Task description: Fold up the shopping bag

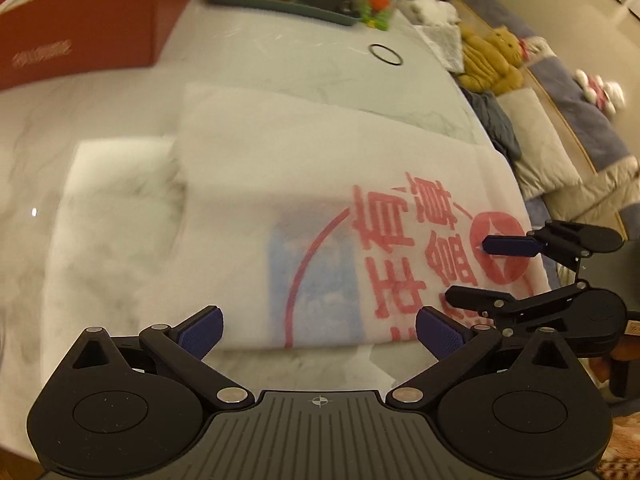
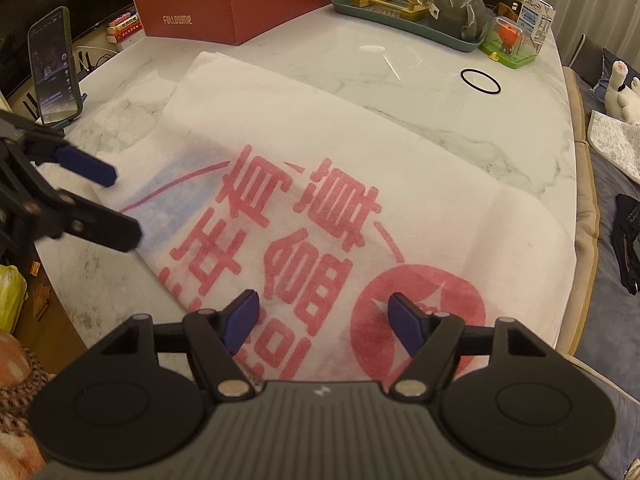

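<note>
The bag (image 2: 320,184) lies flat on the table (image 2: 460,120), white with big red letters, and it looks folded over once already; I think I am between folds now; my right claw (image 2: 324,320) is wide open just above the red round mark on the bag, with nothing pinched in it; my left claw (image 1: 318,332) is open too, over the near edge of the bag, and it holds nothing; from the right camera I see it hanging at the bag's left side; next I would pick an edge for each claw, close on the thin cloth, then lift and lay it over; the cloth is soft and may slip, so I must pinch only the top layers.
</note>
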A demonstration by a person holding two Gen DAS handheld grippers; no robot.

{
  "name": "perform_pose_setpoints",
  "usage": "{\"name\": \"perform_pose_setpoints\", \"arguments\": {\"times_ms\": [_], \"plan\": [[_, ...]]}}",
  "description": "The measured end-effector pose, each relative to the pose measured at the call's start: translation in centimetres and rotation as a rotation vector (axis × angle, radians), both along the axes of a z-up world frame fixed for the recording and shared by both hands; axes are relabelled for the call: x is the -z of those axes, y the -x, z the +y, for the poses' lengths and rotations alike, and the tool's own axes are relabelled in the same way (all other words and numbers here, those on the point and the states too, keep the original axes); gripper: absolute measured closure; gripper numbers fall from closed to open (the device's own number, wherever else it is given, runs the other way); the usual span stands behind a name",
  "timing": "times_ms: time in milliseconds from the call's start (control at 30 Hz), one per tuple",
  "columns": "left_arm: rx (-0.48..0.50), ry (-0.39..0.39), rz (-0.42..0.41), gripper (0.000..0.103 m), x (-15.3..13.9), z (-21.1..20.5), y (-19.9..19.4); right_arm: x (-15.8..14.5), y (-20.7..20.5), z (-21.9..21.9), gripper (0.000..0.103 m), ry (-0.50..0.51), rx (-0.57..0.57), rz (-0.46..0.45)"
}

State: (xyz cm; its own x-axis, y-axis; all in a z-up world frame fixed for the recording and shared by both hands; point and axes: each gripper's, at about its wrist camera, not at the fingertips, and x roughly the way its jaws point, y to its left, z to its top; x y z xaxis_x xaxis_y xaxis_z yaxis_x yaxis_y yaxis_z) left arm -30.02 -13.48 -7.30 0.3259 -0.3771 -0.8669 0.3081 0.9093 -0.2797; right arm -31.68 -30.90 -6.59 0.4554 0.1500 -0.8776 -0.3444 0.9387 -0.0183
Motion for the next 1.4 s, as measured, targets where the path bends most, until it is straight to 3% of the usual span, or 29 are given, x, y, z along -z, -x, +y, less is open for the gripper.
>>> {"name": "perform_pose_setpoints", "arguments": {"times_ms": [167,300,400,500,633,800,967,1133,1267,1400], "plan": [[-0.057,-0.063,0.019,0.0,1.1,-0.1,0.1,0.0,0.0,0.2,0.03,0.002,-0.005,0.001],[-0.072,-0.112,-0.031,0.002,1.2,-1.1,-0.6,-0.1,0.1,0.4,0.034,0.004,-0.009,0.001],[-0.06,-0.2,-0.093,0.003,1.6,-2.2,-2.2,-0.3,0.3,0.5,0.041,-0.008,-0.011,0.005],[-0.035,-0.27,-0.137,0.003,2.0,-3.5,-4.1,-0.4,0.4,0.4,0.042,-0.016,-0.008,0.011],[-0.011,-0.259,-0.156,0.003,2.1,-4.4,-6.4,-0.5,0.5,0.2,0.042,-0.009,0.008,0.016],[-0.008,-0.156,-0.146,0.002,0.5,-4.2,-5.5,-0.4,0.8,0.1,0.042,0.0,0.013,0.015],[-0.022,-0.211,-0.237,0.002,0.9,-4.5,-4.4,-0.5,0.8,0.3,0.041,-0.016,0.028,0.004],[-0.001,-0.318,-0.407,0.002,2.0,-5.4,-5.9,-1.2,0.3,0.1,0.043,-0.027,0.082,-0.02],[-0.009,-0.324,-0.497,0.0,2.6,-6.7,-7.6,-1.9,0.3,-0.6,0.043,-0.027,0.118,-0.035],[-0.048,-0.224,-0.576,0.0,3.7,-6.8,-9.0,-2.8,0.5,-1.0,0.043,-0.024,0.158,-0.049]]}}
